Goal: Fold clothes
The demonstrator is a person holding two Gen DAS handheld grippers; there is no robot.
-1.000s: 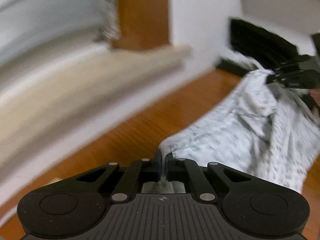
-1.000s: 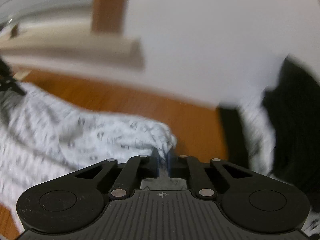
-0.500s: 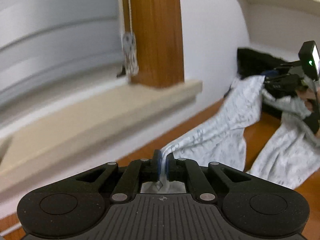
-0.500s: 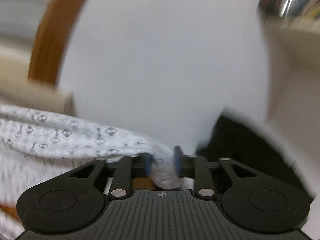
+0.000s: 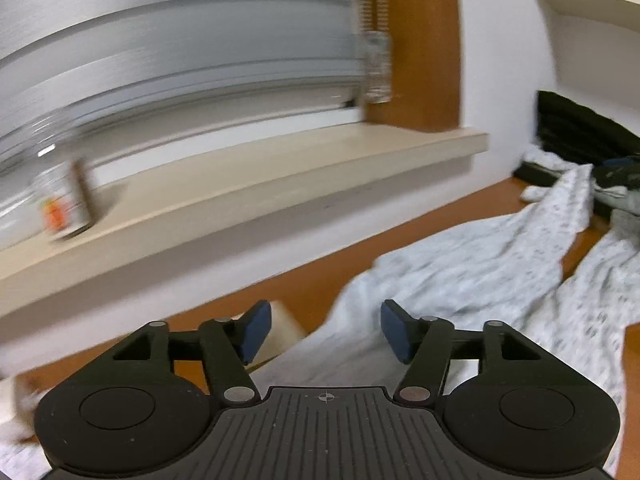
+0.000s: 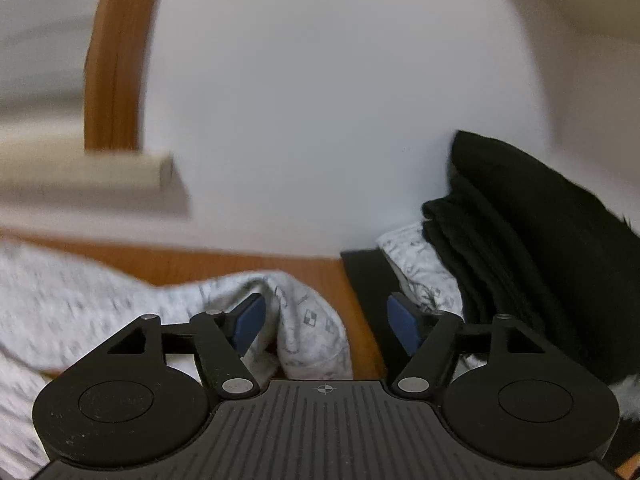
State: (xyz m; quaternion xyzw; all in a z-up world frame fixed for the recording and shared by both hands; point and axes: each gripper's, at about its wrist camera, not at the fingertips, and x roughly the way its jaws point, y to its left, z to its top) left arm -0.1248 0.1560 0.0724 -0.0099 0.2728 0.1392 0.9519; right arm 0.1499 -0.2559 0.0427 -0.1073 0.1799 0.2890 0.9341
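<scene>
A white garment with a small grey print lies spread over the wooden table, running from my left gripper toward the far right. My left gripper has its jaws opening, blue pads apart, with the cloth lying loose below and between them. In the right wrist view the same printed garment bunches up on the table between the opening jaws of my right gripper; neither pad presses on it.
A beige window sill and white wall run along the table's far edge, with a blurred jar on the sill. A stack of black folded clothes sits at the right against the wall, over another printed piece. A pale block lies by the left fingers.
Both grippers were shut on corners of the printed garment and have let go; their jaws now stand apart. The cloth has dropped onto the table. My left gripper swung left along the sill.
</scene>
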